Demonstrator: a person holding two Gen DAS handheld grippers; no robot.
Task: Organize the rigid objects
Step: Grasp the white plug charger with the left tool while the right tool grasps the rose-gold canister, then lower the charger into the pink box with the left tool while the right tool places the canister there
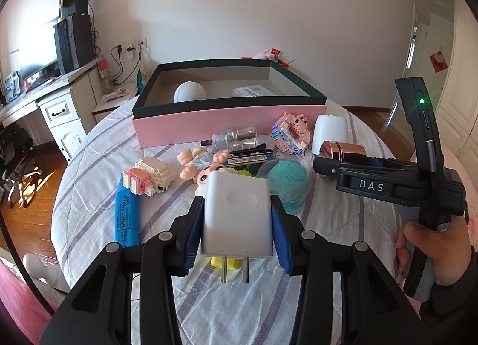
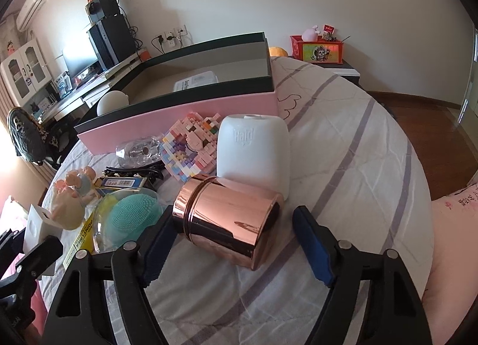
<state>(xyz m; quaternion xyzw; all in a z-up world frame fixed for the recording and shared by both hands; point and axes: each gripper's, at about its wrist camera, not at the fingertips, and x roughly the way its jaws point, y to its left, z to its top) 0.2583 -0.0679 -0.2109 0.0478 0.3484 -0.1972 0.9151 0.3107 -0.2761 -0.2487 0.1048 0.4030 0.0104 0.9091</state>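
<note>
On the left, my left tool [image 1: 237, 219] is clamped on the white charger [image 1: 237, 213], both blue pads pressing its sides, its two metal prongs pointing back toward me. It hangs over the striped bed cover [image 1: 89, 183], above the near part of the clutter. I think the next step for it is the pink box [image 1: 209, 123] at the far side, where a white round object [image 1: 189, 92] and a flat white pack [image 1: 254, 91] already lie. To do this well I should lift the charger clear over the brick toy [image 1: 149, 177], the small doll [image 1: 197, 165] and the clear bottle [image 1: 236, 137], pass the dark rim of the box, and let go low inside, in the free place between the two things.

On the right, my right tool [image 2: 230, 240] stands around the copper canister [image 2: 230, 219], which lies on its side just in front of the white container [image 2: 254, 153]. The left pad seems to touch the canister; the right pad stands apart from it, so there is no firm grip yet. The surface is smooth and round, so I would close across the middle of the body, not on the lid seam.

The floor of the box is mostly hidden by its near wall. What lies under the teal brush [image 2: 131, 216] I cannot make out.
</note>
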